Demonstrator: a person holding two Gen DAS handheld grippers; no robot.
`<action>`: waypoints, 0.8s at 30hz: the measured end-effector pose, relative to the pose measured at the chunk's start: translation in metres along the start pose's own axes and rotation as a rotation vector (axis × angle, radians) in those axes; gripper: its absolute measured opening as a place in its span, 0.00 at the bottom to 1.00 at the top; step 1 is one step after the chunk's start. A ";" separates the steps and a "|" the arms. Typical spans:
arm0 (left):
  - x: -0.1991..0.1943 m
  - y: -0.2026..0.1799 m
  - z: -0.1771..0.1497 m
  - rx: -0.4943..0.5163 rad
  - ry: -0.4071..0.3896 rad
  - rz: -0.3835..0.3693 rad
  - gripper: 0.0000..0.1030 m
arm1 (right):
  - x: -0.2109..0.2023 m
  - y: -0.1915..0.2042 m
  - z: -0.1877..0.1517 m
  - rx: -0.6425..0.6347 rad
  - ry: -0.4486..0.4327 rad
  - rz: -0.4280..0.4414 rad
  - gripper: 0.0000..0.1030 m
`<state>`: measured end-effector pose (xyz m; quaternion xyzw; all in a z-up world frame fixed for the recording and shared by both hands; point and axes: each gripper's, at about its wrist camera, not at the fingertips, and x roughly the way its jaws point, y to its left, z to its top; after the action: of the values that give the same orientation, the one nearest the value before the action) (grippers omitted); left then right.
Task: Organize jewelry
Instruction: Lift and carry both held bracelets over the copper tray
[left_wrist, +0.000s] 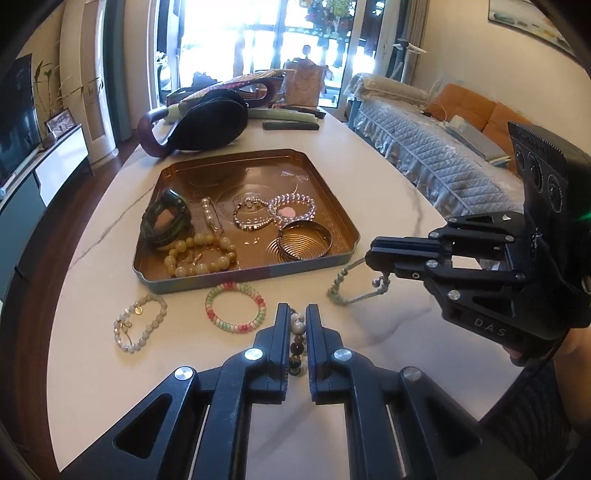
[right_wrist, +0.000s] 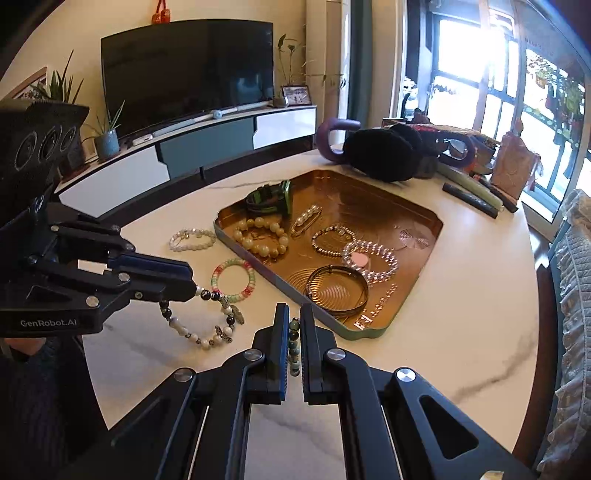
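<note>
just short of the gold tray (left_wrist: 338, 254), above the pale marble table (left_wrist: 388, 199), both grippers carry bracelets, presumably so each can go in with the pieces already laid out there. the left gripper (left_wrist: 297, 317) has its jaws nearly closed on a mixed-bead bracelet (right_wrist: 201, 325) of dark, white and metal beads; the right wrist view shows the loop dangling from the fingertips with its lower part at or near the tabletop, so the grip is on a short run of beads only. the right gripper (right_wrist: 293, 319) is likewise pinched almost closed on a green-bead bracelet (left_wrist: 341, 286), which hangs off the tips in a loop just outside the tray's near corner. inside the tray lie a dark green bangle (left_wrist: 166, 218), a yellowish bead bracelet (left_wrist: 201, 254), a pearl hair clip (left_wrist: 211, 218), a chain bracelet (left_wrist: 251, 216), a clear crystal bracelet (left_wrist: 293, 208) and a gold bangle (left_wrist: 304, 240), spread apart rather than heaped, likely to keep them from tangling. two pieces remain on the table just beside the tray's near wall: a pink and green bracelet (left_wrist: 235, 308) and a pale bead bracelet (left_wrist: 140, 323). the job looks over halfway done.
</note>
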<state>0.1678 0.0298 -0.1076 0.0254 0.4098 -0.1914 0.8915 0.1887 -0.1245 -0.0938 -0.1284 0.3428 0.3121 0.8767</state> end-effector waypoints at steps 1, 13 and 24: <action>0.000 -0.001 0.000 0.002 0.002 0.007 0.08 | 0.001 0.001 0.000 0.002 -0.005 -0.003 0.05; -0.019 0.000 0.004 -0.024 -0.053 0.038 0.08 | -0.014 -0.006 0.004 0.051 -0.059 0.004 0.05; -0.067 0.042 0.042 -0.174 -0.182 -0.052 0.08 | -0.039 -0.022 0.016 0.110 -0.125 -0.012 0.05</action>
<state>0.1739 0.0821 -0.0346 -0.0800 0.3429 -0.1797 0.9186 0.1888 -0.1527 -0.0553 -0.0624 0.3033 0.2948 0.9040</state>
